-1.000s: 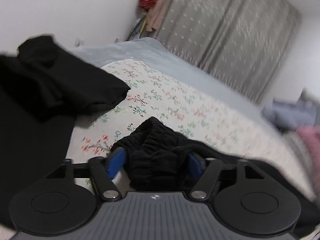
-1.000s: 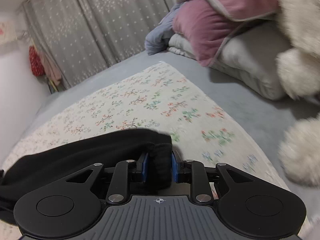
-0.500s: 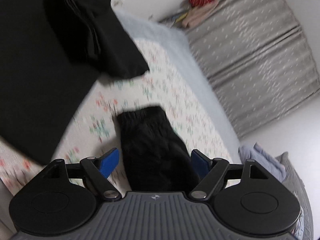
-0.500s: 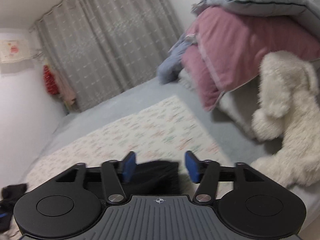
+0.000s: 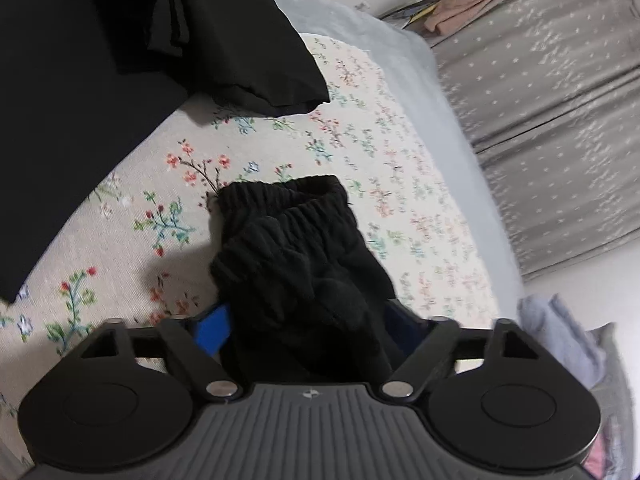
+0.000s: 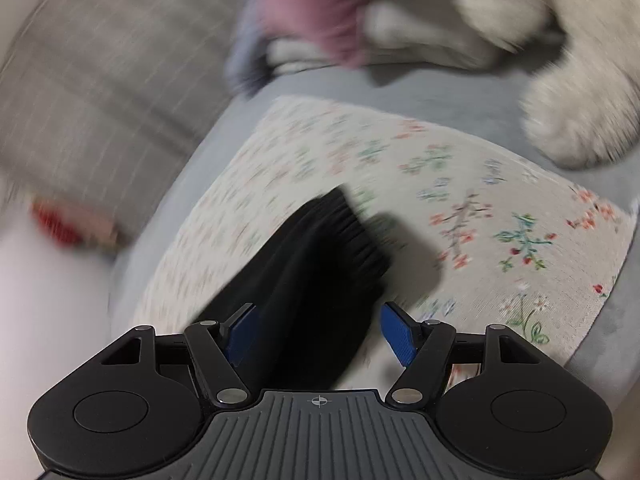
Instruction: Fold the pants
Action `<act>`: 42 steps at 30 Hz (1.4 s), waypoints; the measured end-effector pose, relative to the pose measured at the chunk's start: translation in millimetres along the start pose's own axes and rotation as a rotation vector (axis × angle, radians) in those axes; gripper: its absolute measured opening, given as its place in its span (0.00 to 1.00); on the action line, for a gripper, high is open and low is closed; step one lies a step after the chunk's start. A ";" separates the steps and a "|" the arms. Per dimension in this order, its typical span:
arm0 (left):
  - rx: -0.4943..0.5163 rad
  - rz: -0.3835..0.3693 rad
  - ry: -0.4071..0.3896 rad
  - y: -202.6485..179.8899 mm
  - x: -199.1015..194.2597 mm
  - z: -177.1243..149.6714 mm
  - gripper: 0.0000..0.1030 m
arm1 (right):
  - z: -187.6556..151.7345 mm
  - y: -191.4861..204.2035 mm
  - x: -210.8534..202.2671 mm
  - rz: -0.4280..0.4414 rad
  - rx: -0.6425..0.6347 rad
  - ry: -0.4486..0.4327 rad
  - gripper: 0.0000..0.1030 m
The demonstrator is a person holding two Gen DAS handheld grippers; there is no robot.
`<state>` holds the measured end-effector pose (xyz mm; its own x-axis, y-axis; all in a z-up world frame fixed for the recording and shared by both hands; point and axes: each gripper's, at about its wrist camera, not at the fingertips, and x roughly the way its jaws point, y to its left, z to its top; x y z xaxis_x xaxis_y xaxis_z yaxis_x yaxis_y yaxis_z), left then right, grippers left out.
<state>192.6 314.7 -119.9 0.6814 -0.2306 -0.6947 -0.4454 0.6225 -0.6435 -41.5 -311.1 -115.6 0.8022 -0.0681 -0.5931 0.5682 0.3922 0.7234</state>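
Left claw [image 5: 306, 328] stands wide open over the bed, blue pads apart on either side of a black ribbed waistband of the pants [image 5: 292, 248], which lies bunched on the floral bedspread [image 5: 400, 152]; whether the cloth touches either pad cannot be told. At 10 o'clock in that view, a larger dark mass of black fabric [image 5: 120, 60] hangs or drapes above the bedspread. Right claw [image 6: 320, 332] is likewise spread wide, its pads clear of the folded black edge running between them toward 12 o'clock; a white plush toy [image 6: 576, 112] and a pink pillow [image 6: 316, 12] blur at 1 o'clock.

Judging by the slack jaws, the step in hand is a release after laying down a fold. The next move likely calls for backing both claws off the cloth without dragging it, then finding fresh edges for another fold.

One second ago both claws were clamped on the fabric, the right one tightly; half a second ago both had opened, as now, and the right view has since swung downward.
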 end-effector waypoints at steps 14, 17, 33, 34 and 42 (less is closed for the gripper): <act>0.089 -0.081 -0.072 -66.2 -11.1 51.7 0.15 | 56.8 97.9 38.5 -0.043 -0.232 -0.042 0.11; 0.108 -0.247 -0.172 -87.1 -29.9 72.4 0.15 | 70.5 160.2 8.4 0.140 -0.388 -0.211 0.10; 0.215 -0.167 -0.064 71.7 11.7 16.7 0.15 | -14.5 23.7 59.6 0.004 -0.389 0.011 0.07; 0.219 -0.175 -0.073 68.9 9.6 17.4 0.15 | -11.9 30.4 54.6 0.004 -0.412 0.005 0.07; 0.181 -0.141 -0.066 90.6 11.0 12.5 0.15 | -11.1 9.1 23.6 -0.078 -0.436 -0.042 0.04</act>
<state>167.0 377.9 -181.8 0.7686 -0.2787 -0.5758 -0.2362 0.7129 -0.6603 -19.4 -298.9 -126.9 0.7719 -0.1470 -0.6185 0.5041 0.7342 0.4547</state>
